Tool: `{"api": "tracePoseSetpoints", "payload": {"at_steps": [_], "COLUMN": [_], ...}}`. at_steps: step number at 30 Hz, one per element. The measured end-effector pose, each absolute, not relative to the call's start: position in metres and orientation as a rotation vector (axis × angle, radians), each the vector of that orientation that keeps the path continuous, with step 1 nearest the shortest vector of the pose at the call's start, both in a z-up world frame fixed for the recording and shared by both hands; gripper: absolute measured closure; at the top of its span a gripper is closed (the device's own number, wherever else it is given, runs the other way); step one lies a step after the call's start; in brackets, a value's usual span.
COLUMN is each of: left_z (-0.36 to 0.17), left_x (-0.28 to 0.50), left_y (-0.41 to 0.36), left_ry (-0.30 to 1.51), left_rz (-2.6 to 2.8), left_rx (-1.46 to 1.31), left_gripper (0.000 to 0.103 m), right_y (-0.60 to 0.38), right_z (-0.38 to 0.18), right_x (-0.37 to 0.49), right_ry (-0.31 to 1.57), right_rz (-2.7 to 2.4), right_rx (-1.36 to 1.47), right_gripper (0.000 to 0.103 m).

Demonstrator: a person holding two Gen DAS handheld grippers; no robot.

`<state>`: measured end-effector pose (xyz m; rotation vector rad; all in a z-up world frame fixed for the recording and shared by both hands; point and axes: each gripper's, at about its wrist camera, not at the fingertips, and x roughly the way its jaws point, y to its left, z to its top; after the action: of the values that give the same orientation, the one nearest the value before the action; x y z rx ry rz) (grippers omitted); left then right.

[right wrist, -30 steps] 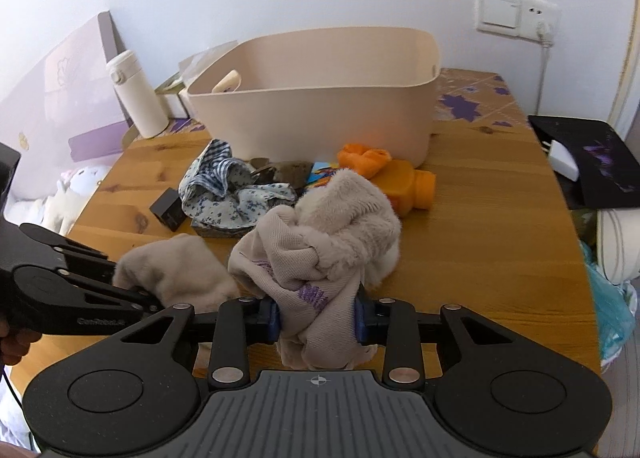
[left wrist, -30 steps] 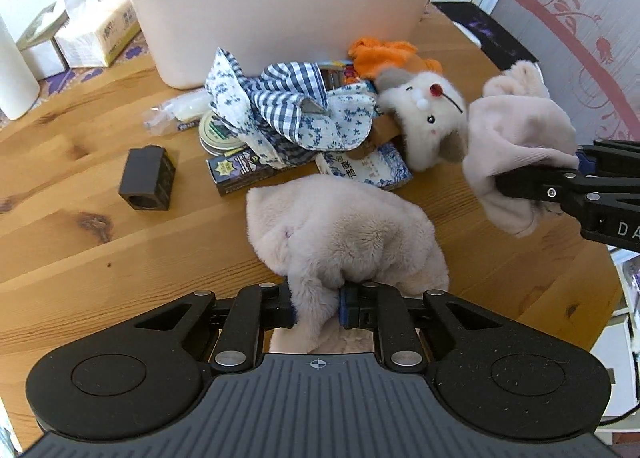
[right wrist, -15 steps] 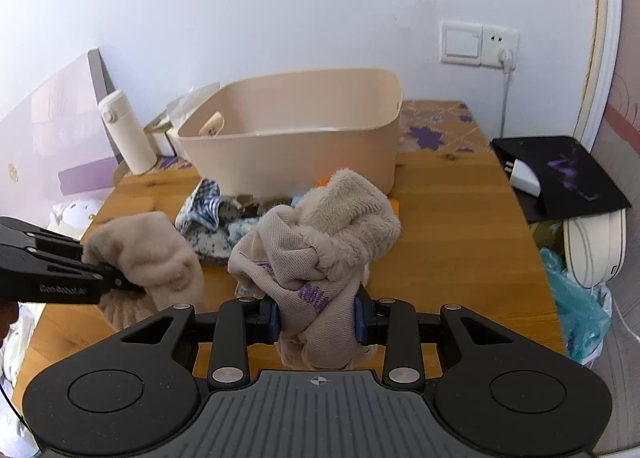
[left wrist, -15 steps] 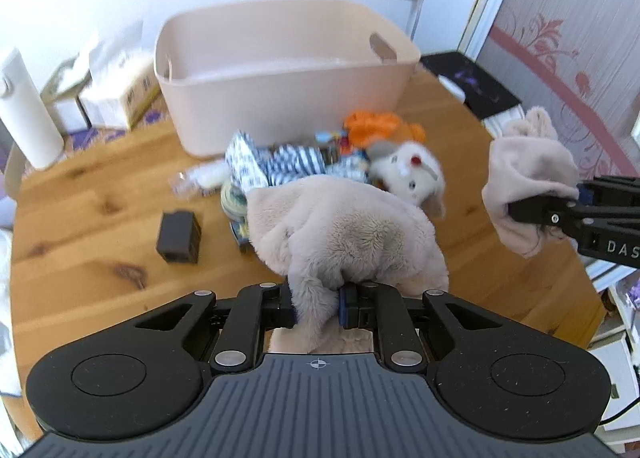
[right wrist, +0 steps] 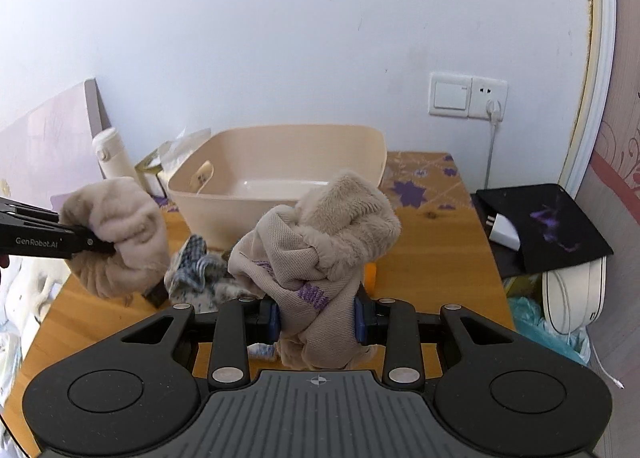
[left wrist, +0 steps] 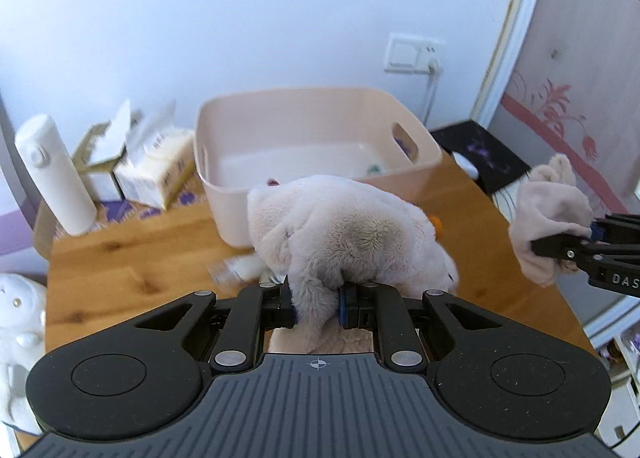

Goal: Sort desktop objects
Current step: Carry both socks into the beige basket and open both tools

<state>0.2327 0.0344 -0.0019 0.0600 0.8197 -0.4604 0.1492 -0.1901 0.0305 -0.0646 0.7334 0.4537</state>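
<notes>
Left wrist view shows the left tongs (left wrist: 316, 308) pinching one fluffy sock (left wrist: 344, 234) short of the beige bin (left wrist: 320, 138) ahead, right tongs (right wrist: 316, 318) pinching its mate (right wrist: 320, 254); thin grips could slip, dropping either onto the tabletop (left wrist: 132, 254).

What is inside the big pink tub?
The tub looks mostly bare inside, with a pale floor. One small green-marked thing lies near its right end. The fluffy sock held in front covers the tub's near corner.
</notes>
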Motion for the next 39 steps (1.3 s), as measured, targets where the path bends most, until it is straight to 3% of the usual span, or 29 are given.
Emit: {"api": "tracePoseSetpoints", "payload": {"at_steps": [20, 39], "left_z": [0.035, -0.012], "left_x": [0.310, 0.394], "left_y": [0.002, -0.042], "left_ry": [0.700, 0.795], "left_rz": [-0.390, -0.332], "left_rx": [0.056, 0.120], "left_gripper": [0.087, 0.087], "right_y": [-0.179, -0.132], "right_z": [0.055, 0.039], "right_x": [0.229, 0.323], "right_ry": [0.643, 0.661], "right_rz": [0.500, 0.556], "right_rx": [-0.098, -0.167], "right_gripper": [0.071, 0.071]}}
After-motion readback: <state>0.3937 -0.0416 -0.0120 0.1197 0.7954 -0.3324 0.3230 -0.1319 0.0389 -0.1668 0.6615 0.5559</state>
